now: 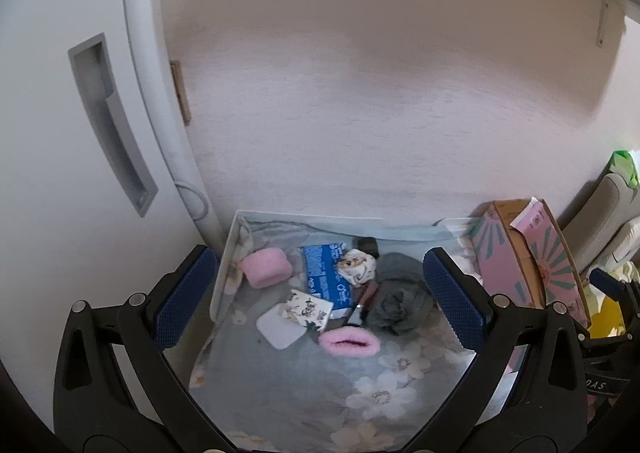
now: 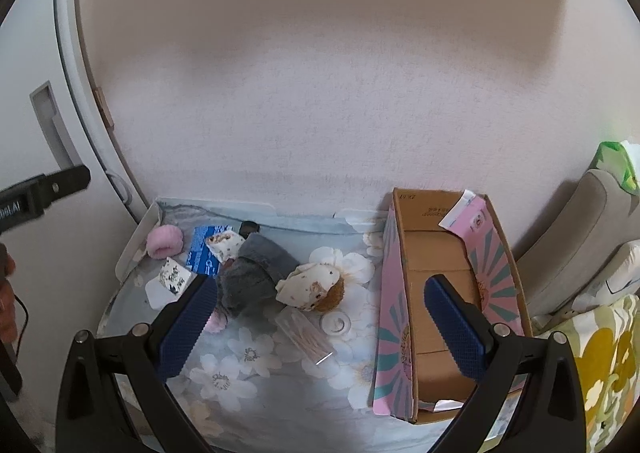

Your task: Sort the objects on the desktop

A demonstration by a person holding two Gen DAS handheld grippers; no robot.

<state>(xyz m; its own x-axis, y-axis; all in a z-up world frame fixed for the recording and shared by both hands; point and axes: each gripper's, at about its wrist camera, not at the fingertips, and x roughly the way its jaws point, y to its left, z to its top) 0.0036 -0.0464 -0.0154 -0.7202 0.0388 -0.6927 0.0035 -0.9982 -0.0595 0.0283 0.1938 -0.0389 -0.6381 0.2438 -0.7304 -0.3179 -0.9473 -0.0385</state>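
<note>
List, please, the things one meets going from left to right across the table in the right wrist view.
Pink fluffy roll → blue packet → grey cloth → floral pouch → small white round lid → open cardboard box.

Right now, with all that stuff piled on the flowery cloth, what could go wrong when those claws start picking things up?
1. The grey cloth lies tangled with a small tube and the blue packet; pulling one may drag the others.
2. The clear tube is hard to see against the floral cloth and may roll away.
3. The open cardboard box stands close to the right gripper, which might knock it.
</note>
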